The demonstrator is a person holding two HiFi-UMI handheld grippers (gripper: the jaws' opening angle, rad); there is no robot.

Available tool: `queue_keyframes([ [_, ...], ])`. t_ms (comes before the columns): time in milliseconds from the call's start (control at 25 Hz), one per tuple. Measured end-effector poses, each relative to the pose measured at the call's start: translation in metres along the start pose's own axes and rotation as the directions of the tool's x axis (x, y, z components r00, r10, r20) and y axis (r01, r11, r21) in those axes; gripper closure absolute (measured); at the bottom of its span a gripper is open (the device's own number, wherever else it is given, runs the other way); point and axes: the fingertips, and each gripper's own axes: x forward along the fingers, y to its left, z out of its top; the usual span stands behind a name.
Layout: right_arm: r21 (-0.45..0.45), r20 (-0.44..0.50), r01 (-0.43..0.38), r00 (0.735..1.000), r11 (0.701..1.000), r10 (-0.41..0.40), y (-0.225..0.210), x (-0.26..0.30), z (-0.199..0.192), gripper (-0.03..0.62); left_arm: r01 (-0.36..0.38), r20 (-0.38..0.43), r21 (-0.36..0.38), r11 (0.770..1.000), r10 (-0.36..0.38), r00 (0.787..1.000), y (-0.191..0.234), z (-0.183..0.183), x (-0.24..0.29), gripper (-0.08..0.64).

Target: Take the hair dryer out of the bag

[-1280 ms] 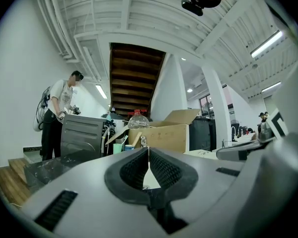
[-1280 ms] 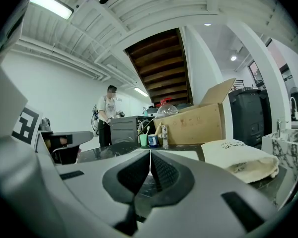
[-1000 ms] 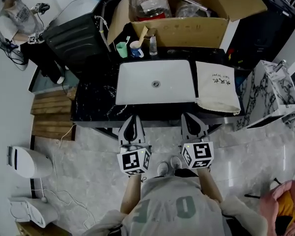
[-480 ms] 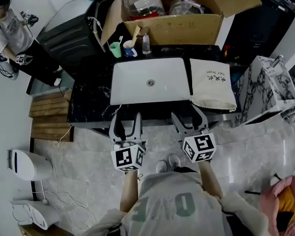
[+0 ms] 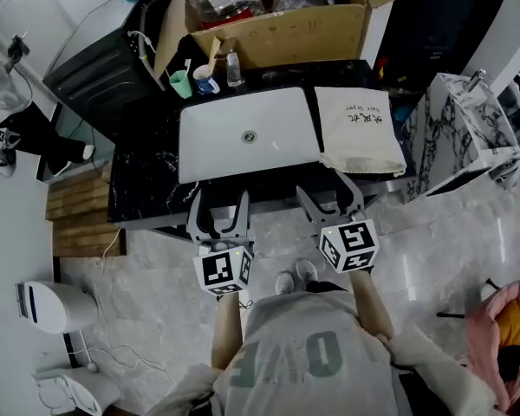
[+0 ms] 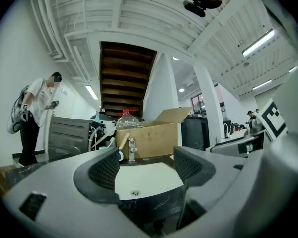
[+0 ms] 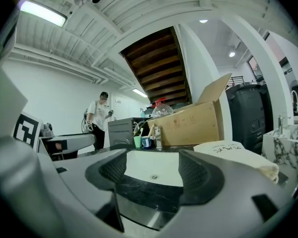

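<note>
Bag [image 5: 359, 130] is laid flat on counter [image 5: 147, 176] right of sink [image 5: 217, 146], long axis away from the person, just ahead of right gripper [image 5: 322, 185]. Left gripper [image 5: 219, 198] is faced at sink. Both jaw pairs have just been spread, nothing between. Dryer unseen.

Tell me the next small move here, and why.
Probably bring the right gripper forward to the near edge of the cloth bag: it lies flat on the counter right of the sink, untouched, and that gripper's jaws have just been opening with nothing between them.
</note>
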Motion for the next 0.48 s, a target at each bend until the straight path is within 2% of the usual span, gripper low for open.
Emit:
queue_keyframes([
  [120,0.009,-0.002,0.073,0.997,0.997,-0.073,-0.023,-0.012,-0.004,0.278,0.089,-0.017,0.049,0.995,-0.088,0.996,-0.028,-0.003,0.016,0.242],
  [240,0.032,-0.004,0.158,0.987,0.987,-0.158,-0.053,-0.031,-0.009,0.278,0.186,-0.035,0.072,0.98,-0.184,0.982,-0.062,-0.008,0.033,0.242],
  [360,0.034,-0.009,0.246,0.969,0.969,-0.246,-0.083,-0.054,-0.012,0.278,0.274,-0.053,0.063,0.96,-0.271,0.961,-0.096,-0.014,0.048,0.242],
  [480,0.018,-0.024,0.337,0.941,0.941,-0.337,-0.106,-0.08,-0.018,0.278,0.363,-0.07,0.057,0.93,-0.359,0.931,-0.129,-0.019,0.058,0.242],
])
